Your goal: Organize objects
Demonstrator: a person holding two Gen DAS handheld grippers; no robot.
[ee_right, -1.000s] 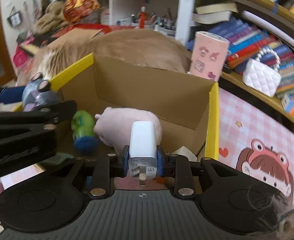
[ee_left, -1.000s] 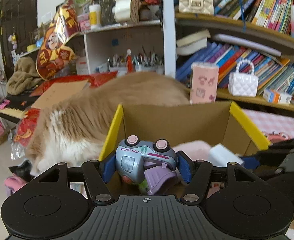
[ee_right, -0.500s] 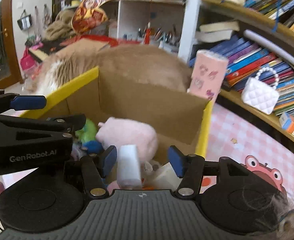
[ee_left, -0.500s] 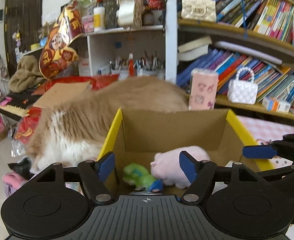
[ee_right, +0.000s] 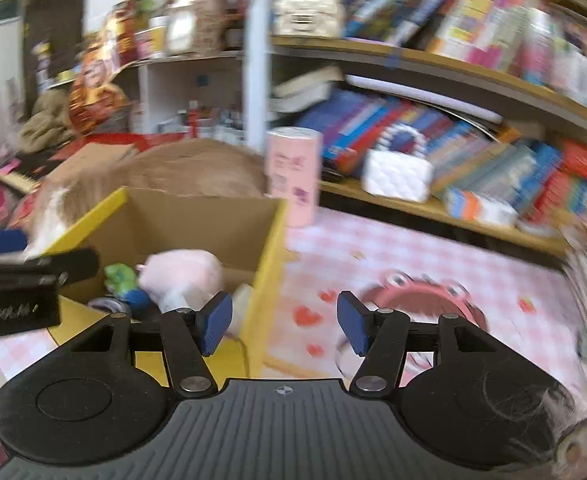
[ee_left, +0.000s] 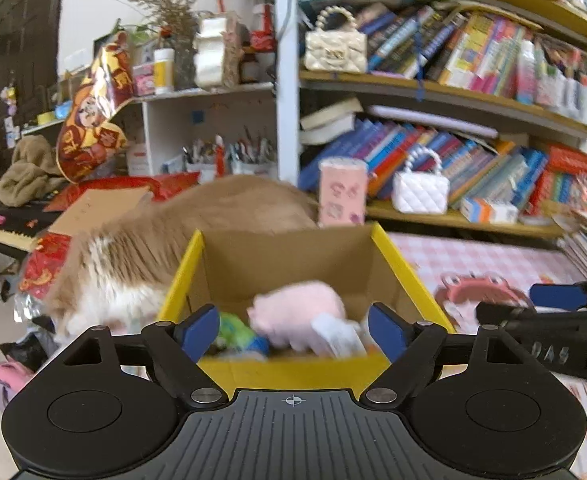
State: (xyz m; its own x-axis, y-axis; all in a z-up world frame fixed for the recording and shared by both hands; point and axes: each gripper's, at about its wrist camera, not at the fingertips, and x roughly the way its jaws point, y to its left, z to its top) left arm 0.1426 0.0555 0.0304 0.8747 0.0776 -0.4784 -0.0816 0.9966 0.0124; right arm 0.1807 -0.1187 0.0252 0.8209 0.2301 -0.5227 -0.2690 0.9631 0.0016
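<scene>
While both grippers hang with jaws spread wide and nothing between them, the sorted toys sit inside a cardboard box (ee_left: 289, 256) with yellow rims. The left gripper (ee_left: 293, 330) faces the box head-on, just above its near edge. The right gripper (ee_right: 284, 325) is beside the box's right wall, looking over a pink checked mat (ee_right: 433, 252) printed with hearts and a cartoon face.

In the box, a pink plush toy (ee_left: 297, 314) lies near the middle of the floor. A green and blue toy (ee_left: 239, 336) rests toward the near left corner, touching the plush or nearly so. A white item (ee_left: 339, 336) lies against the plush toward the near right corner (blurred, so its shape is unclear).

The plush looks soft and light; it would likely squash under the jaws, so a grip across its thick middle seems safest. The white item looks rigid and smooth, possibly slippery, and would probably be best held across its flat sides.

A long-haired ginger and white cat (ee_left: 165, 248) lies along the box's far left side. Behind it a bookshelf (ee_left: 453, 92) holds books and a small white quilted handbag (ee_left: 421, 192).
</scene>
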